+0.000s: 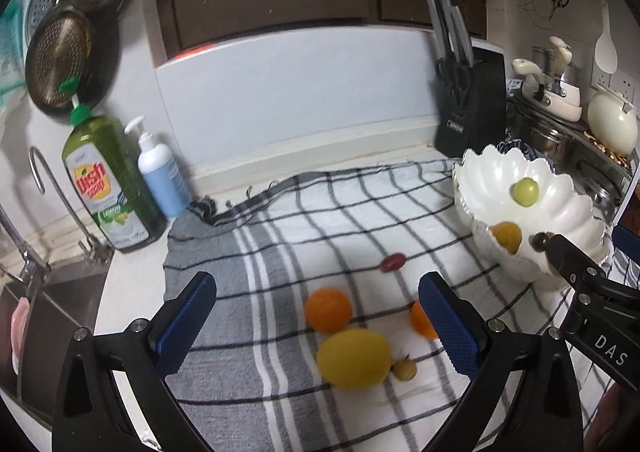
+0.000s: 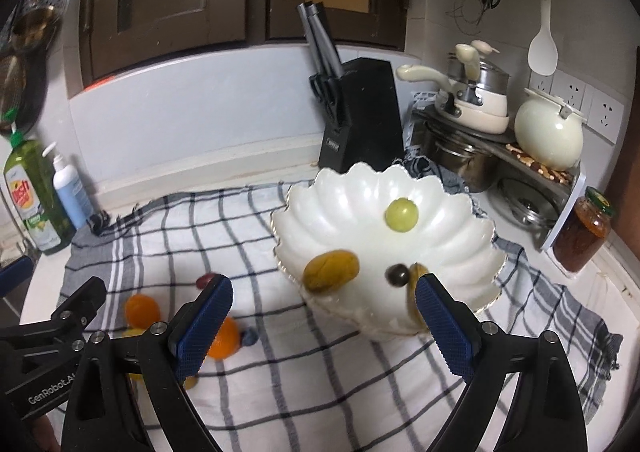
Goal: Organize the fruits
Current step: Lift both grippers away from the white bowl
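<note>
Both tools, left tool point(image 1: 316, 326) and right tool point(image 2: 324, 322), hang spread and empty: the white bowl point(image 2: 452, 236) holds about four fruits, while the lemon point(image 1: 354, 358), oranges point(image 1: 328, 310) and grape point(image 1: 393, 262) remain on the checked cloth point(image 1: 280, 236).

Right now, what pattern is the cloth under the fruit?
The cloth is white with a dark grey check; clearest in the right wrist view.

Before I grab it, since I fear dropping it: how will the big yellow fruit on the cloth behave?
The yellow fruit looks smooth and rounded, so it may roll if nudged. It probably fits between the open left gripper fingers, though its skin might slip. The checked cloth should slow rolling.
</note>
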Available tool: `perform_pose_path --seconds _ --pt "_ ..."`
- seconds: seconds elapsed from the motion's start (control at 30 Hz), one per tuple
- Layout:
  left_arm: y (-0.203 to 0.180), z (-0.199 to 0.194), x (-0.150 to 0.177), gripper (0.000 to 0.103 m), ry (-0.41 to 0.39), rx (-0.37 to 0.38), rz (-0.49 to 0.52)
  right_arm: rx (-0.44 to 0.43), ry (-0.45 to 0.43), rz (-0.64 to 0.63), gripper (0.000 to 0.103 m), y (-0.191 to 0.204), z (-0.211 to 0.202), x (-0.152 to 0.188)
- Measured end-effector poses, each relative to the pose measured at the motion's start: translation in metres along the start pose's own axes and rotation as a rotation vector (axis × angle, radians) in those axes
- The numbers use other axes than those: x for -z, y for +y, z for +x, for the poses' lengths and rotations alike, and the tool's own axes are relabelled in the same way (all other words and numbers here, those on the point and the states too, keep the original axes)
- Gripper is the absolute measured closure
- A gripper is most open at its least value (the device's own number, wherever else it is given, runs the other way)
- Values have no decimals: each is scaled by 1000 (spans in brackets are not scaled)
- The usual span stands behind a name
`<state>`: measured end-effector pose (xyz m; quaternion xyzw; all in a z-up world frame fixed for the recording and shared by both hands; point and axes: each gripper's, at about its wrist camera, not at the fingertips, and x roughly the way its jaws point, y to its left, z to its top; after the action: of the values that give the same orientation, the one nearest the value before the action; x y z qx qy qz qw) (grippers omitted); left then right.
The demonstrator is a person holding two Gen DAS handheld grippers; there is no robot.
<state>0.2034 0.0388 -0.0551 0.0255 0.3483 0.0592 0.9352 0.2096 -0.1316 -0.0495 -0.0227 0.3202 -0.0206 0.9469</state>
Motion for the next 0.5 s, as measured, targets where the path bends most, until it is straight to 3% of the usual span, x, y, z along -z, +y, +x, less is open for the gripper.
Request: perform_pose_path --seconds 0.5 --pt "-2 22 40 0 66 53 -7 10 45 3 9 4 13 39"
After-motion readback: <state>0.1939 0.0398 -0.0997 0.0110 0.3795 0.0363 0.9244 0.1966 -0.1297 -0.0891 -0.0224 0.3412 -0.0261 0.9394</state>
